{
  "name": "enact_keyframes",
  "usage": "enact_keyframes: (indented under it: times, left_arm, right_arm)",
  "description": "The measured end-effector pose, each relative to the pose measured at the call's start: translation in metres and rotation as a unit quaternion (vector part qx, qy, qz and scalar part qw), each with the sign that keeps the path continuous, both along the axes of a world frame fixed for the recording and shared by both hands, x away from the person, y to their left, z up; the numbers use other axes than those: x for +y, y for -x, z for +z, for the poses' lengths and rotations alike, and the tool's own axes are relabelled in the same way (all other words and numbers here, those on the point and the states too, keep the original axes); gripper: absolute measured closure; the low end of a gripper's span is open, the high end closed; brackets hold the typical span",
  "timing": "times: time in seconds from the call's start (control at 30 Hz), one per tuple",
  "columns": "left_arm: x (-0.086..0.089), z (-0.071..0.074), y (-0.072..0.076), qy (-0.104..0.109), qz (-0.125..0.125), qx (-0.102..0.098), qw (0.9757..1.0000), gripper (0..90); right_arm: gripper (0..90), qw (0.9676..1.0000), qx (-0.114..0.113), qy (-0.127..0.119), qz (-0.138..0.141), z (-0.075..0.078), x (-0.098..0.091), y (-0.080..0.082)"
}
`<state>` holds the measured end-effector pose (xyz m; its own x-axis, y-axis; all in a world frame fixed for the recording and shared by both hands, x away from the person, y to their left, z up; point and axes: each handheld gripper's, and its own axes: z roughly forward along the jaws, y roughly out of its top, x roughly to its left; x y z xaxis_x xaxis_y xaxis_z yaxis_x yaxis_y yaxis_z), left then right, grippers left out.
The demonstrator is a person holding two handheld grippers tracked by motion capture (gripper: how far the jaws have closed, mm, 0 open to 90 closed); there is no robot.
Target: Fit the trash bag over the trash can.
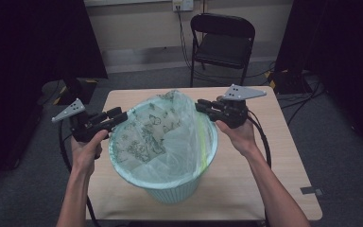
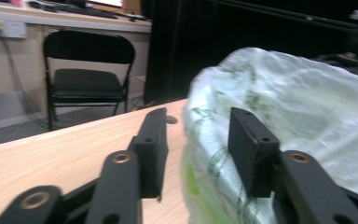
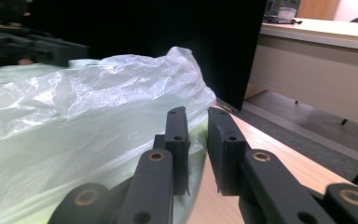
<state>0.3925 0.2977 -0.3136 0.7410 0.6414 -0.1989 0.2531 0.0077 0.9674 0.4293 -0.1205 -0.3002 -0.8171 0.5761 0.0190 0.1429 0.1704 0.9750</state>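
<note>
A pale green waste bin (image 1: 170, 191) stands on the wooden table (image 1: 274, 156), lined with a thin translucent bag (image 1: 163, 130) printed in green. My left gripper (image 1: 119, 115) is at the bin's left rim. In the left gripper view its jaws (image 2: 198, 116) stand open astride the bag's bulging edge (image 2: 298, 102). My right gripper (image 1: 201, 106) is at the right rim. In the right gripper view its jaws (image 3: 196, 112) are close together with a narrow gap, open, beside the crumpled bag (image 3: 74, 121), whose edge lies against the left jaw.
A black folding chair (image 1: 222, 42) stands behind the table, with cables on the floor around it. Bare table top lies right of the bin and in front of it. The other gripper (image 3: 32, 46) shows blurred across the bag in the right gripper view.
</note>
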Motion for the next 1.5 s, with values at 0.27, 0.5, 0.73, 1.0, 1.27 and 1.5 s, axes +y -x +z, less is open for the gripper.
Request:
enact_keyframes:
  times: [0.27,0.5,0.73,1.0,1.27,1.5]
  left_arm:
    - [-0.002,0.001,0.01,-0.011,0.009,-0.013,0.9998,70.1]
    - [-0.002,0.0,0.01,-0.005,0.01,-0.013,0.9999,69.9]
    - [-0.001,0.001,0.013,-0.01,0.011,-0.012,0.9998,69.9]
    - [0.002,0.002,0.022,-0.016,0.014,-0.015,0.9997,70.0]
    - [0.006,0.004,0.025,-0.015,0.007,-0.008,0.9998,69.8]
    - [0.007,0.005,0.008,0.022,0.009,0.001,0.9997,49.6]
  right_arm:
    - [82.3,0.9999,-0.006,-0.003,-0.009,0.0,0.003,-0.002]
    - [90.0,0.9998,-0.011,-0.002,-0.015,0.004,-0.005,0.002]
    - [90.0,0.9995,0.001,-0.009,-0.031,-0.005,-0.017,0.003]
    - [90.0,0.9995,0.015,-0.008,-0.028,-0.02,-0.022,0.004]
    - [90.0,0.9993,0.032,-0.012,-0.016,-0.04,-0.021,0.005]
    - [90.0,0.9993,0.032,-0.011,-0.013,-0.043,-0.015,-0.003]
